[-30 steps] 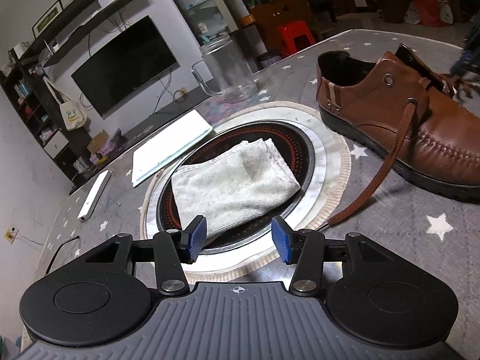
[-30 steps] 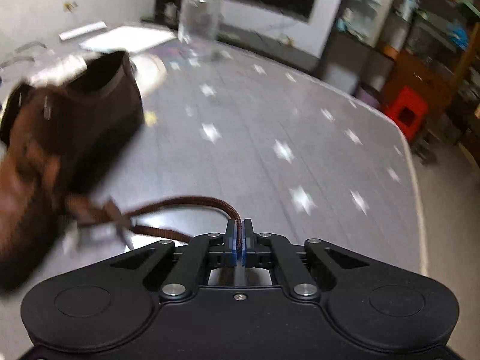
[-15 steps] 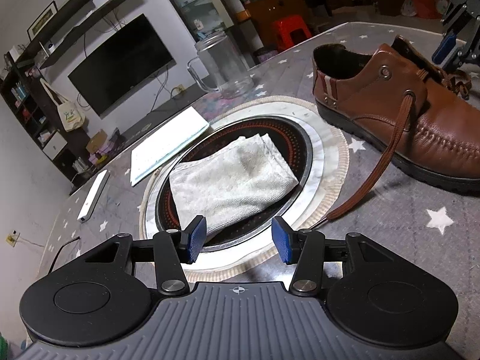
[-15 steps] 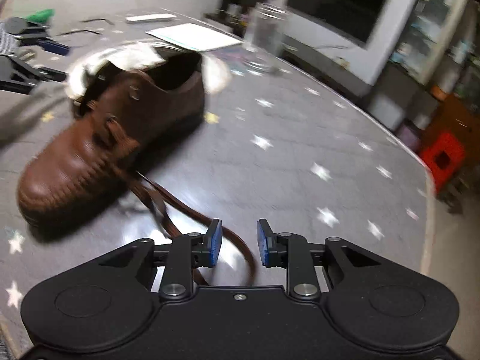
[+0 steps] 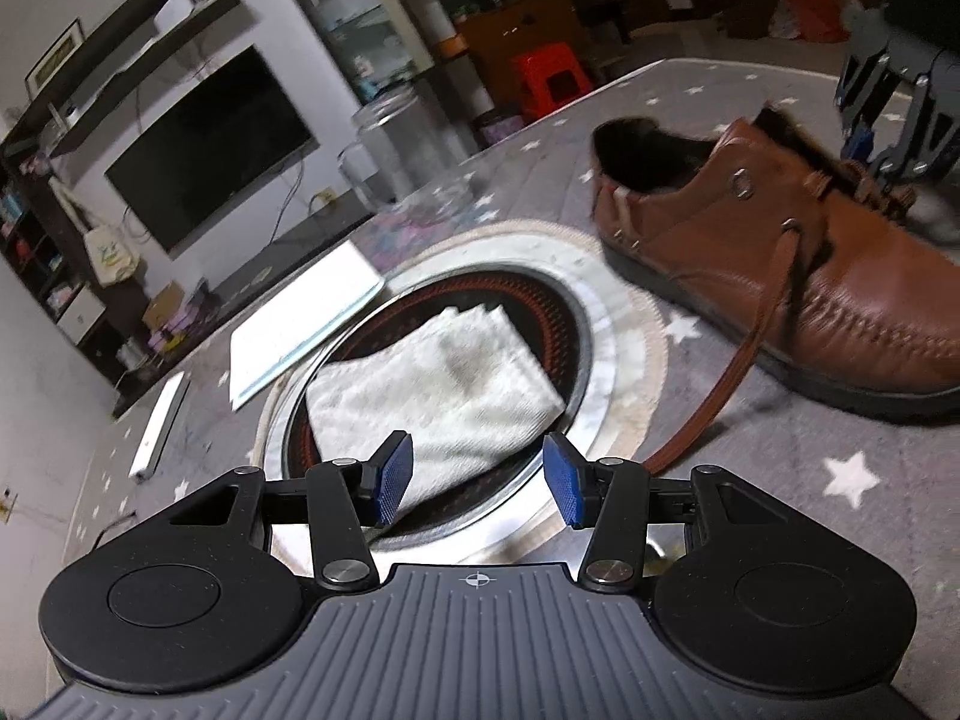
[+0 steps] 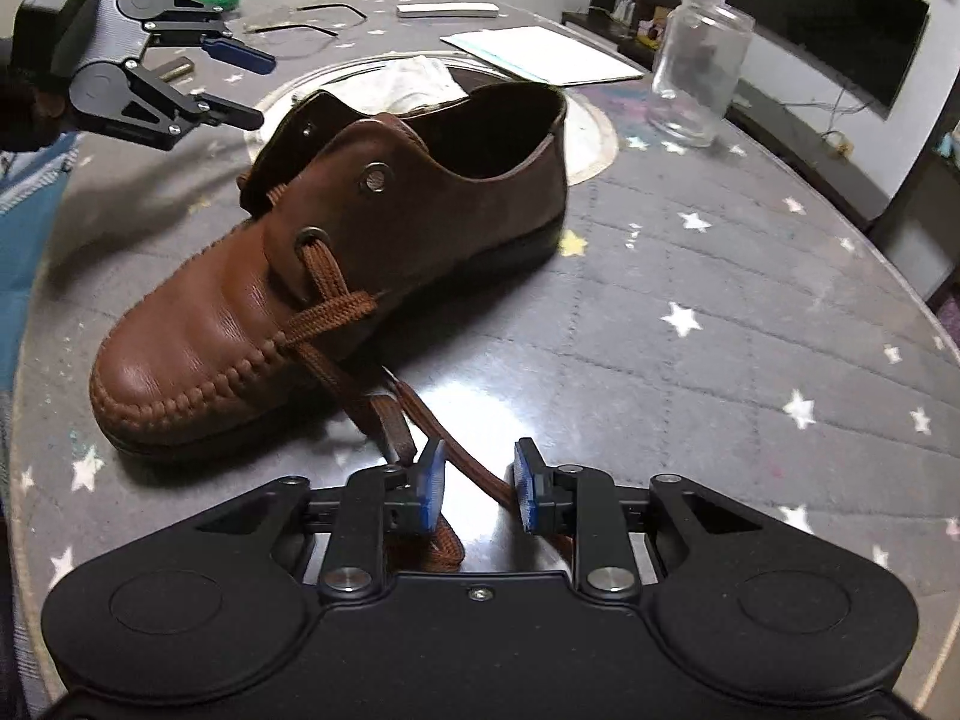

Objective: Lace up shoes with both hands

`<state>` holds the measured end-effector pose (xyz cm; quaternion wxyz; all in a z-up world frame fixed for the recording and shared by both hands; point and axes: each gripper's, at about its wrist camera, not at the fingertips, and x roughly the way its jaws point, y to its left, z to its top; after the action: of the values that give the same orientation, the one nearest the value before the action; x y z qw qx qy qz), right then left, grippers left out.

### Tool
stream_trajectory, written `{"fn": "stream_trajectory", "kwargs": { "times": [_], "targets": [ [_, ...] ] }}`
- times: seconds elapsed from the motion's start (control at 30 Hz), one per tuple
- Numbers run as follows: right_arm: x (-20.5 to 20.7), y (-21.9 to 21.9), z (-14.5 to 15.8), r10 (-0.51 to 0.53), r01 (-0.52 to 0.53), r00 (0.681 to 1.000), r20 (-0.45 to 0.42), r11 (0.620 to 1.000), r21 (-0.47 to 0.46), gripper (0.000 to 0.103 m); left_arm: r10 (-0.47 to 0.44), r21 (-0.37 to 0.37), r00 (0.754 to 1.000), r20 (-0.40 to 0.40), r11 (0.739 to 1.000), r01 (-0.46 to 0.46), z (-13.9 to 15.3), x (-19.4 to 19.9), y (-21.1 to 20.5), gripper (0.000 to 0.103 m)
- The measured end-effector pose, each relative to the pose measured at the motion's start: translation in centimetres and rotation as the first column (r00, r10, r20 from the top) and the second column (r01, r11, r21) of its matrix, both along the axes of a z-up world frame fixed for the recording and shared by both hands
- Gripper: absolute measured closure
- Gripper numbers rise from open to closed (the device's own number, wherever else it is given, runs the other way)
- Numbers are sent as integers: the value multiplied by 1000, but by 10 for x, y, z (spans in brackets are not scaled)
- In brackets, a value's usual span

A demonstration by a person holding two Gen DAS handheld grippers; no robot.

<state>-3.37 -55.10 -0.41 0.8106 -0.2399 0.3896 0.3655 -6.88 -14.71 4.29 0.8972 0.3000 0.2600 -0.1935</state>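
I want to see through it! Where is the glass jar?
In the right wrist view the jar stands upright at the upper right, on the table beyond the shoe, beside the white paper.

A home living room: a wall-mounted television (image 5: 207, 144) at ten o'clock, cluttered shelves (image 5: 24, 222) beside it, a glass-fronted cabinet (image 5: 360, 18) at twelve, a red plastic stool (image 5: 549, 81) at one, and a star-patterned tablecloth (image 6: 750, 300).

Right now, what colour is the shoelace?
Brown, close to the leather of the shoe. The shoelace shows best in the right wrist view.
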Motion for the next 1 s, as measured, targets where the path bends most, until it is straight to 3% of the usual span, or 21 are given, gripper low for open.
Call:
{"fn": "stream_trajectory", "kwargs": {
  "times": [0.07,0.13,0.37,0.6,0.87,0.93,1.0],
  "targets": [
    [-4,2,-1,0,0,1000,-11,1000,6,95,-24,-10,1000,6,1000,24,4,-4,-3,54],
    [-8,7,-2,-2,2,1000,6,1000,-10,100,-55,-25,998,14,998,55,9,-8,-6,54],
    [-46,7,15,-57,71,978,201,996,-62,101,-180,-84,984,20,980,181,28,-21,-25,54],
    [-83,20,41,-5,59,929,370,989,-135,101,-280,-135,960,9,951,279,49,-21,-68,54],
    [-101,44,53,80,-8,901,427,986,-167,101,-265,-166,964,-29,952,257,47,0,-96,55],
    [-105,47,53,88,-13,895,437,985,-172,101,-259,-187,965,-44,951,247,44,5,-93,67],
    [-106,53,53,113,-33,887,448,982,-184,101,-253,-208,966,-60,949,236,41,11,-90,70]
  ]
}}
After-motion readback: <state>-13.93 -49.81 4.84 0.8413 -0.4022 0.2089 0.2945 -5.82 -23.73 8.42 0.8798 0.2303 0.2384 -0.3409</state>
